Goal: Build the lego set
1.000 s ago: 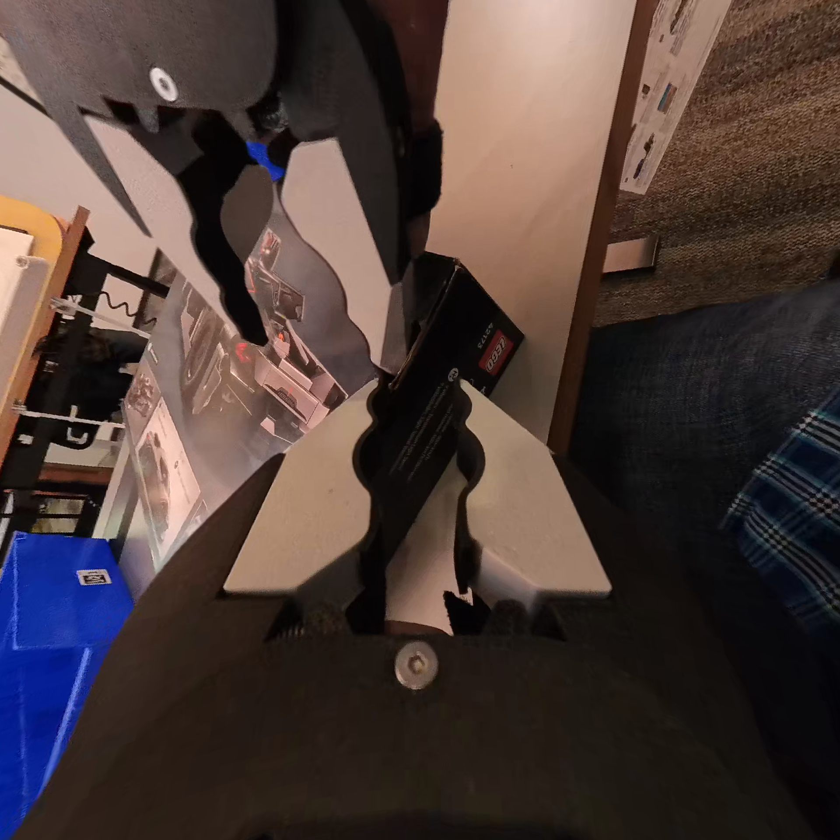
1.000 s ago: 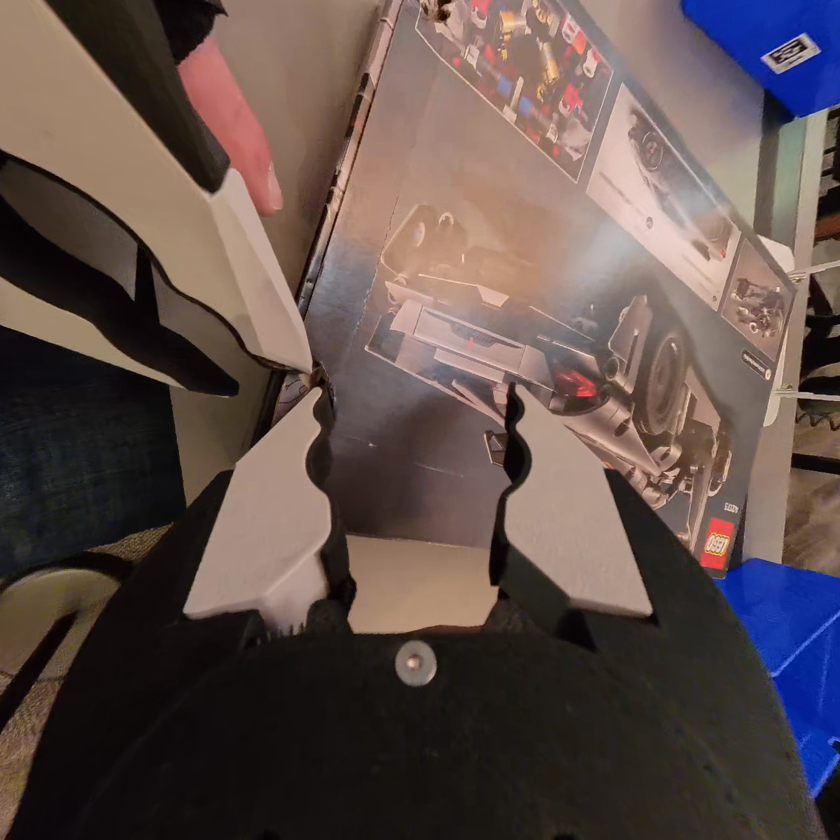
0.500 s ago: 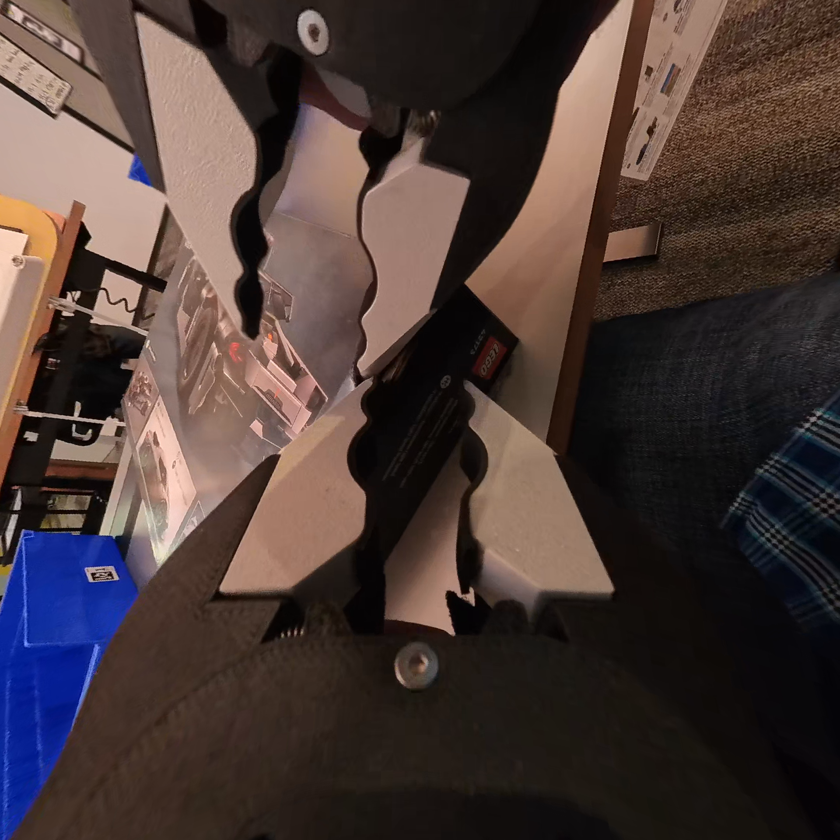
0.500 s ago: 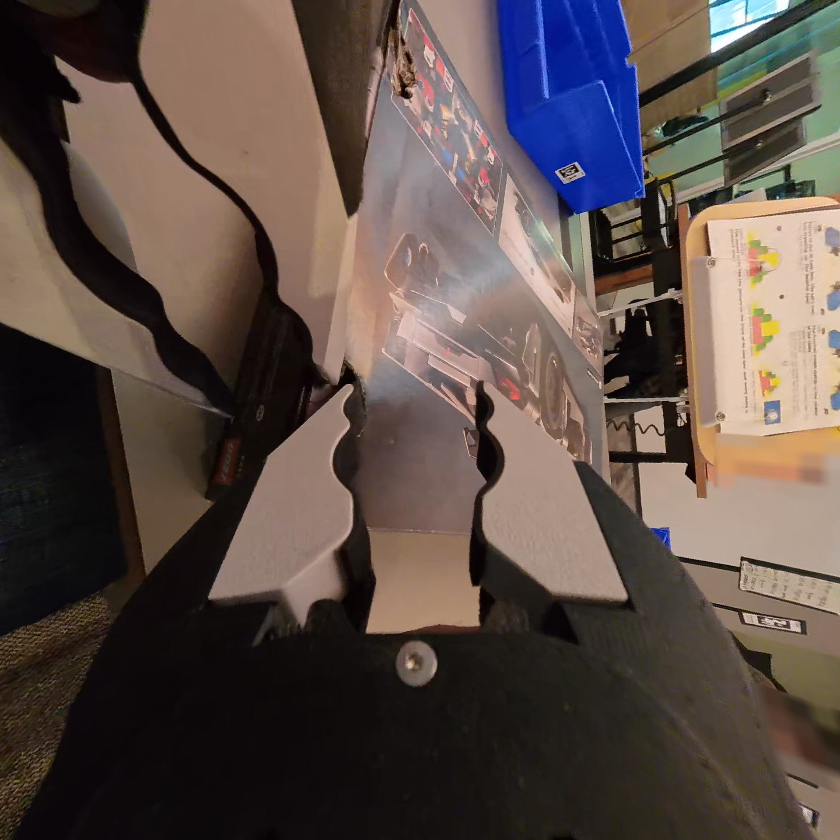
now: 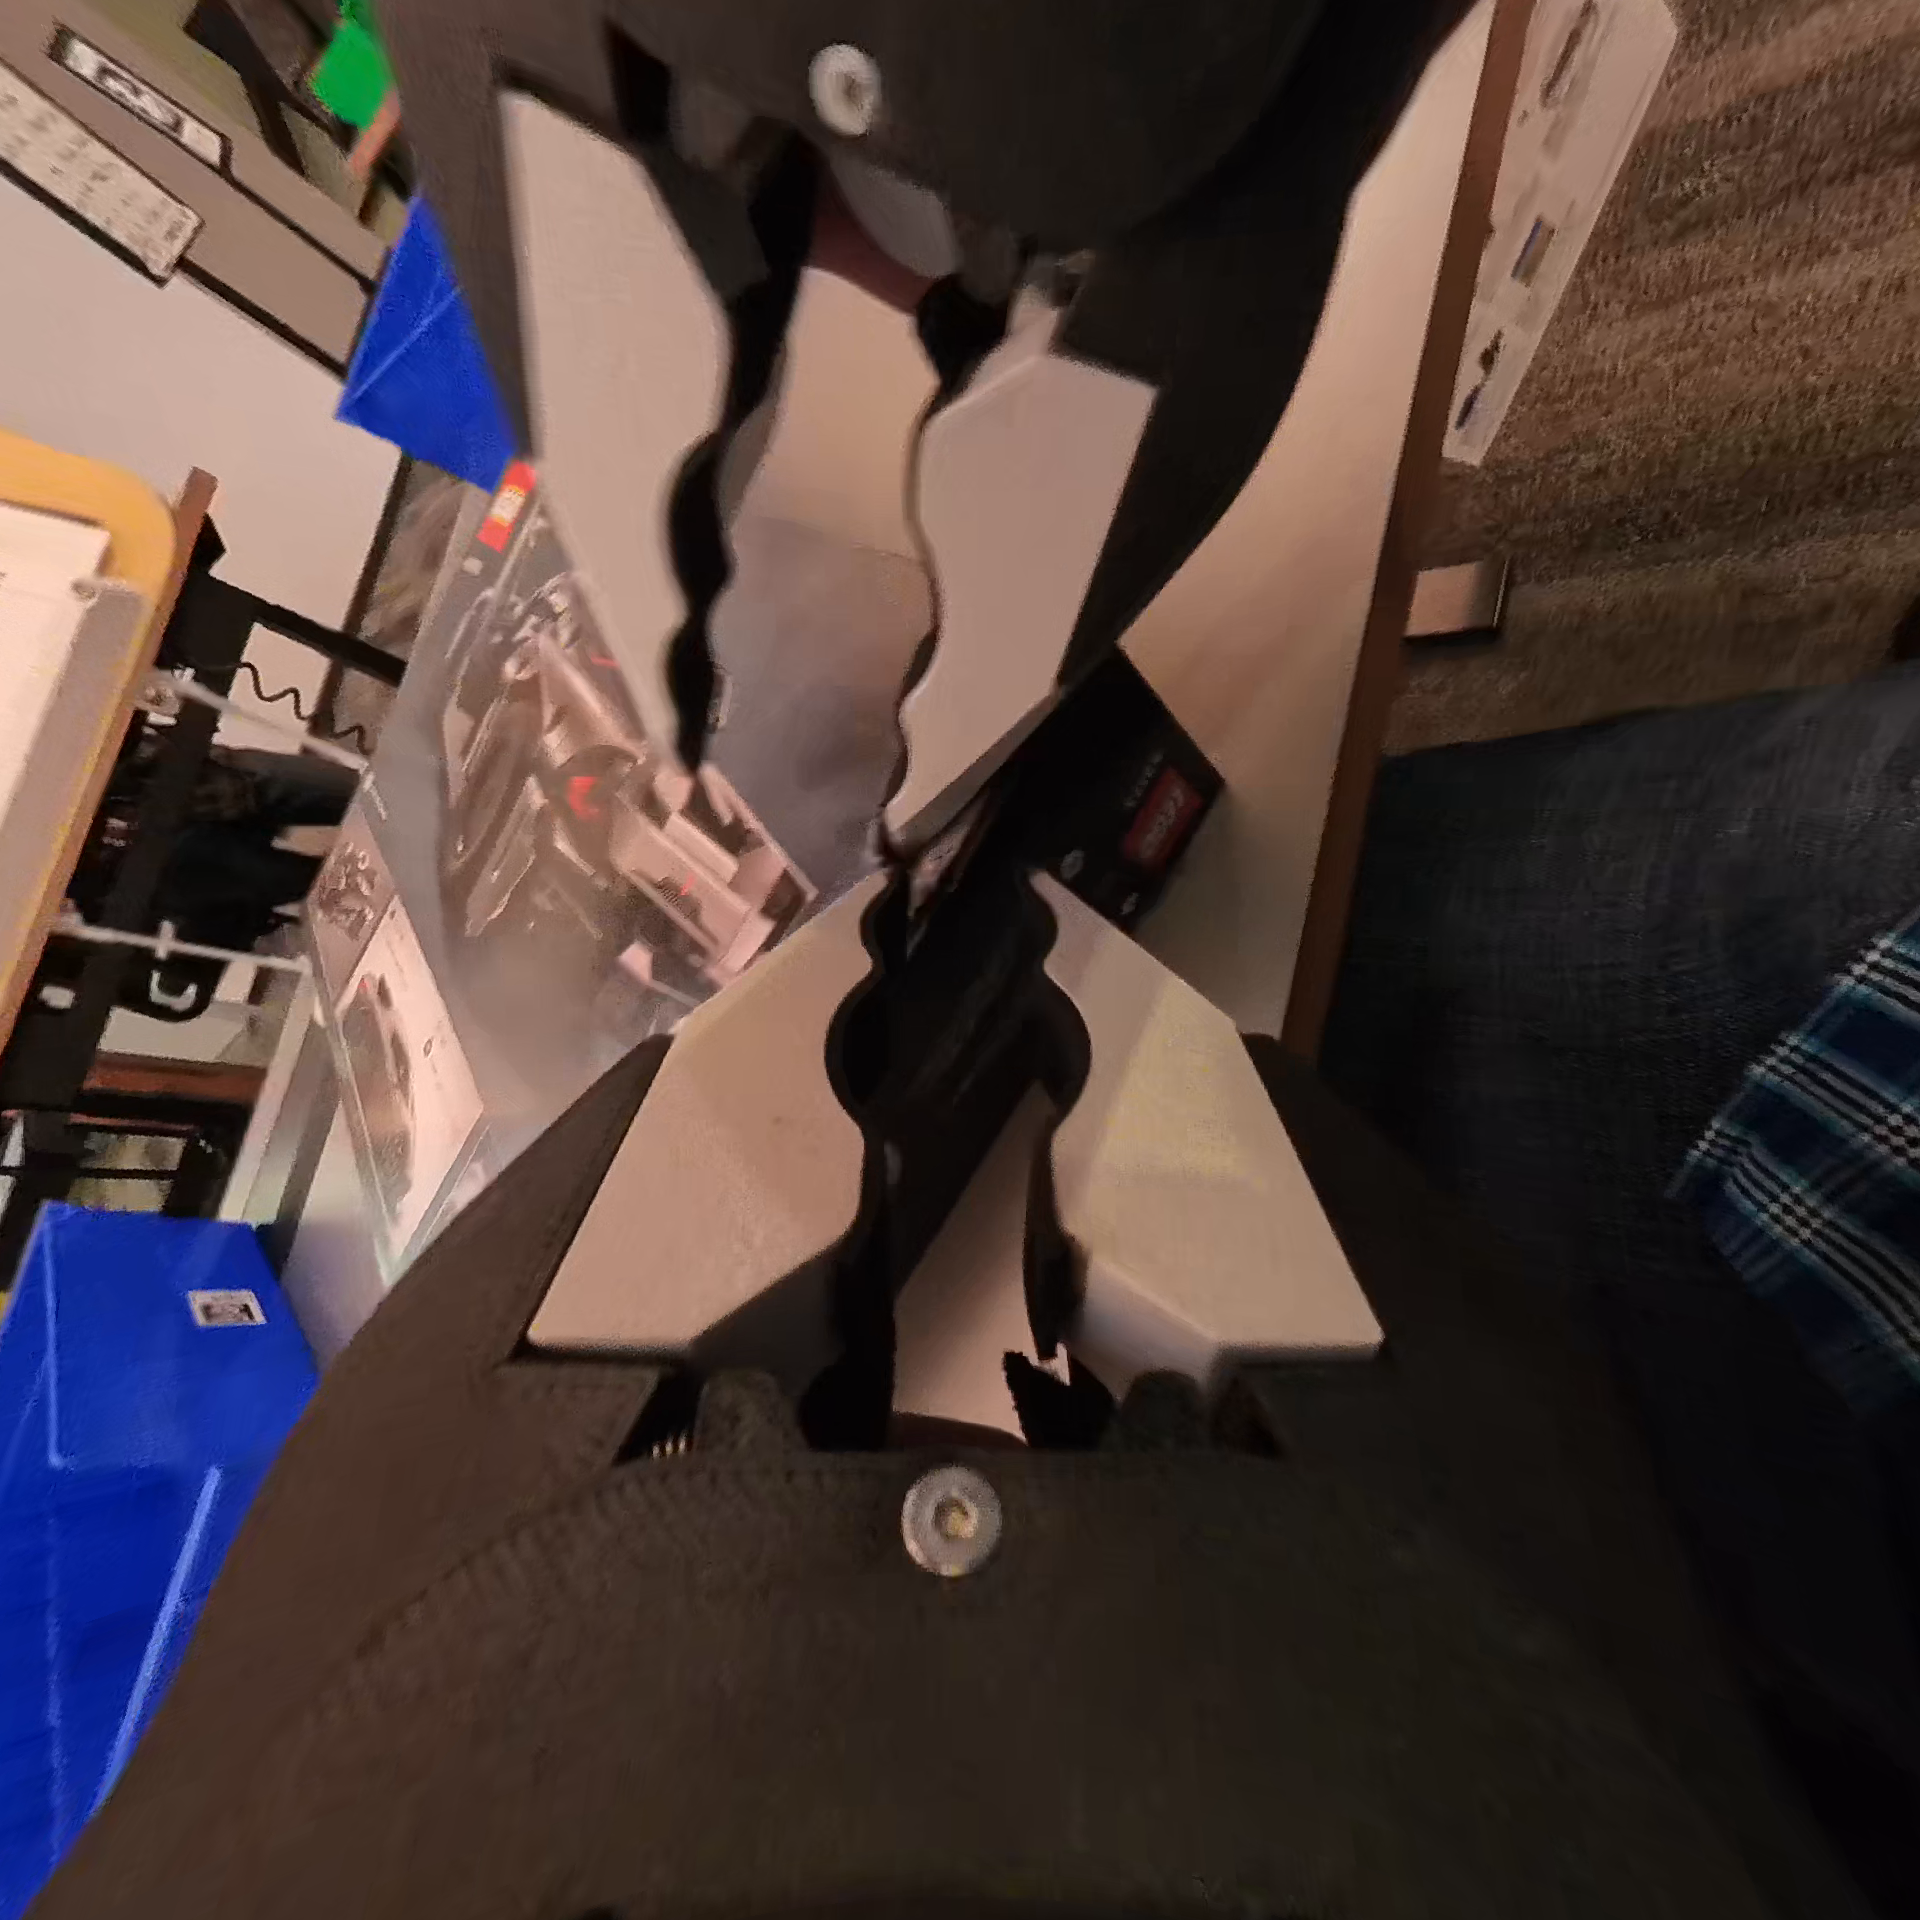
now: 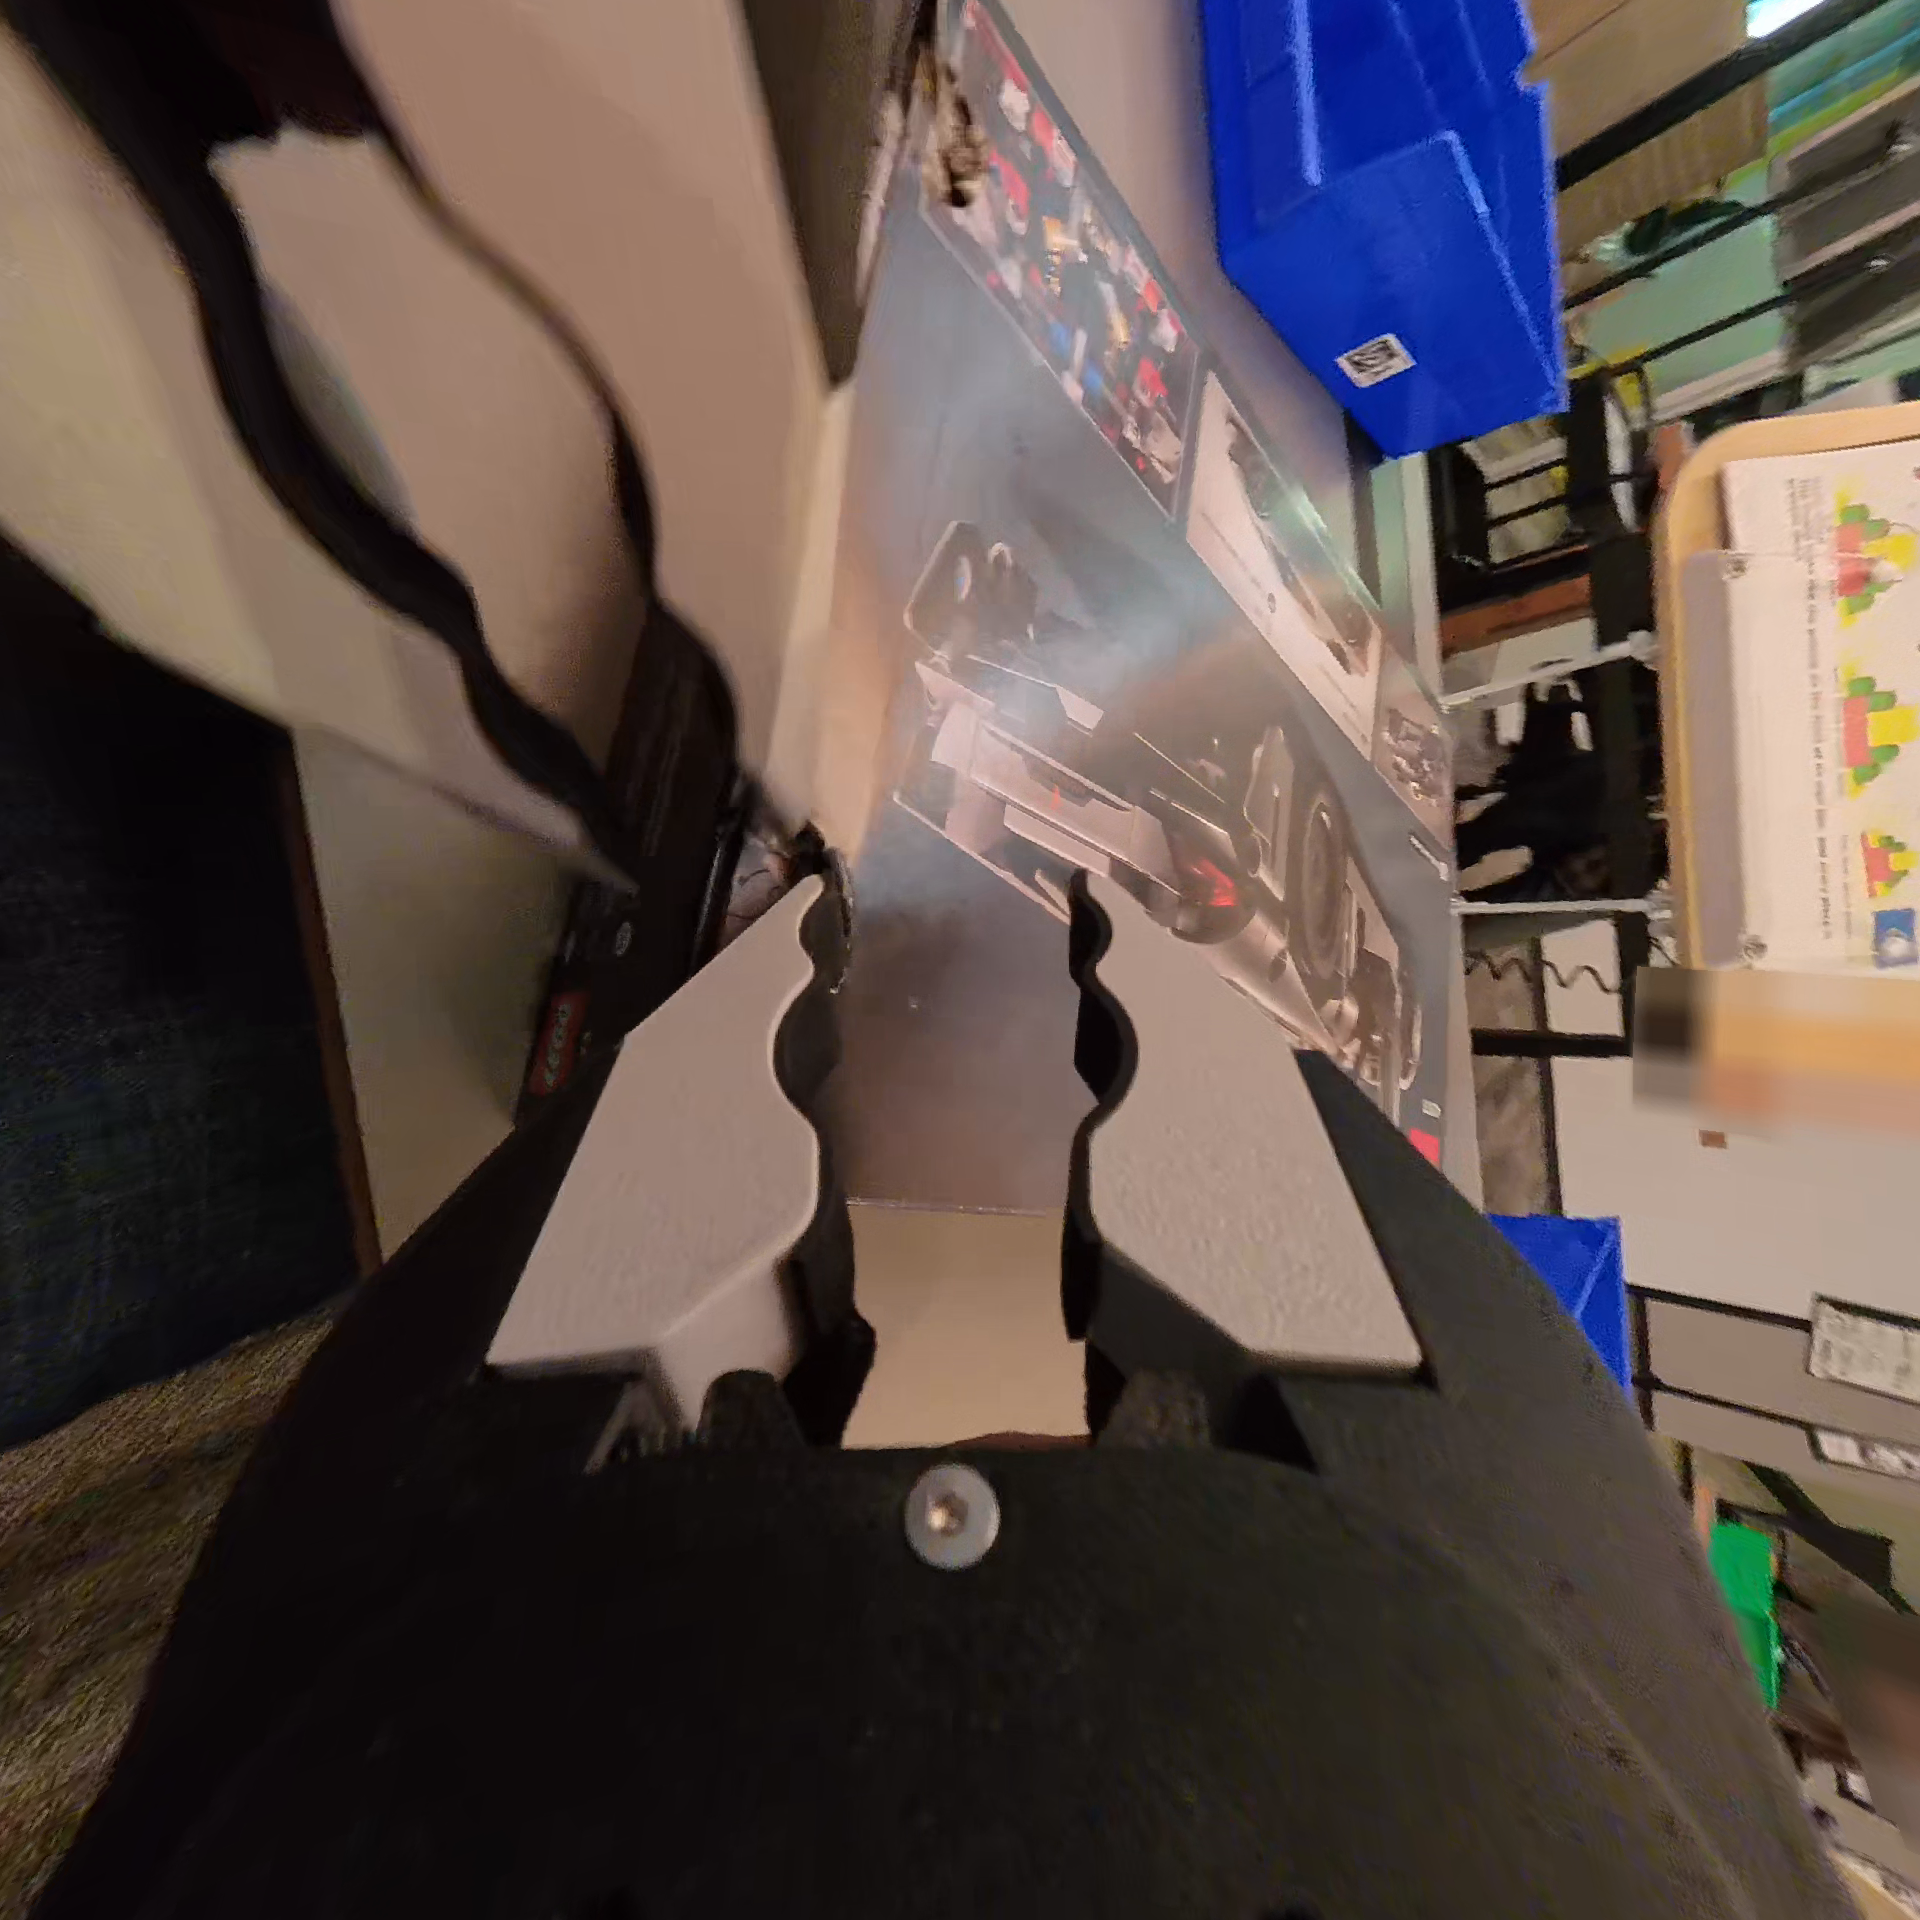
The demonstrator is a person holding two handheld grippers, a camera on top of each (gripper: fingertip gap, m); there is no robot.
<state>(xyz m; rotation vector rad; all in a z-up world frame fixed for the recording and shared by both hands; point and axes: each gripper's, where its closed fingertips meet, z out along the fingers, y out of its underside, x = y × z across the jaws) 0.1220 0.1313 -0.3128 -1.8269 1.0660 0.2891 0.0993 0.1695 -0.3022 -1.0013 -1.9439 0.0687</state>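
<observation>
The lego box (image 5: 582,790) lies tilted on the white table (image 5: 1257,540), its printed car picture facing up; it also shows in the right wrist view (image 6: 1091,644). My left gripper (image 5: 956,894) is shut on the box's black end flap (image 5: 1143,790), at the corner near the table edge. My right gripper (image 6: 951,894) is open over the printed face, and its left fingertip touches the torn corner beside the flap (image 6: 665,748). In the left wrist view the right gripper (image 5: 800,779) comes in from the top. In the right wrist view the left gripper (image 6: 613,862) comes in from the upper left.
Blue bins stand beyond the box (image 6: 1392,208) and beside it (image 5: 135,1403). A paper sheet (image 5: 1538,208) lies at the table's brown edge, with carpet (image 5: 1714,312) below. A person's jeans leg (image 5: 1610,987) is close on the right. A board with coloured diagrams (image 6: 1829,675) stands behind.
My right gripper has swung round and moved in to the box corner right by my left gripper, still open. My left gripper has kept its hold on the flap.
</observation>
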